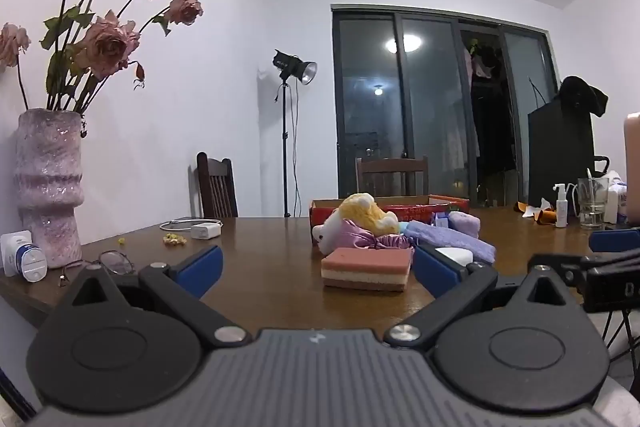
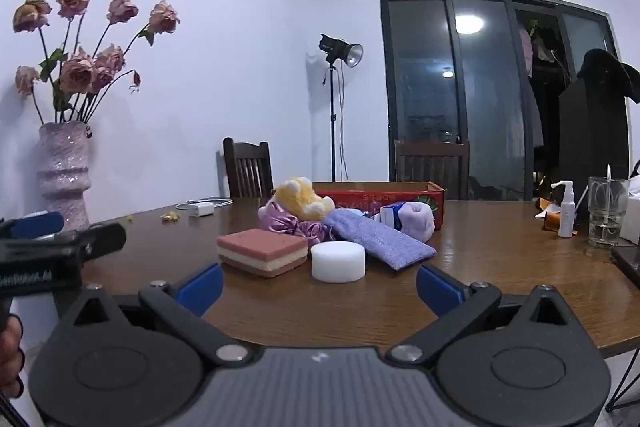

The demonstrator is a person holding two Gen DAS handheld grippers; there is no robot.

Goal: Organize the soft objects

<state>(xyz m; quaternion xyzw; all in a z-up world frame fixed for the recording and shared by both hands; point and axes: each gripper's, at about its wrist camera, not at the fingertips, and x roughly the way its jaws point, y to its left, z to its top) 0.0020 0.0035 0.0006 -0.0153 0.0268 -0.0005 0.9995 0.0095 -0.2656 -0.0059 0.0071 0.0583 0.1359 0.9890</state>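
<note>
A layered pink sponge point(image 1: 367, 268) point(image 2: 262, 250) lies on the wooden table point(image 1: 272, 247) point(image 2: 500, 259) in front of a pile: a yellow plush toy point(image 1: 366, 213) point(image 2: 302, 198), purple satin fabric point(image 1: 370, 239) point(image 2: 290, 223), a lilac knitted pouch point(image 1: 452, 239) point(image 2: 378, 238), a white round sponge point(image 1: 456, 255) point(image 2: 338, 261) and a pale purple plush point(image 2: 418, 221). A red cardboard box point(image 1: 416, 211) point(image 2: 380, 195) stands behind. My left gripper point(image 1: 318, 271) is open, just short of the pink sponge. My right gripper point(image 2: 319, 285) is open, near the white sponge.
A pink vase of dried roses point(image 1: 48, 183) point(image 2: 66, 175), glasses point(image 1: 114, 262) and a charger point(image 1: 205, 229) lie at the left. A spray bottle point(image 2: 567, 211) and a glass point(image 2: 607, 211) stand at the right. Chairs point(image 1: 216, 185) stand behind the table.
</note>
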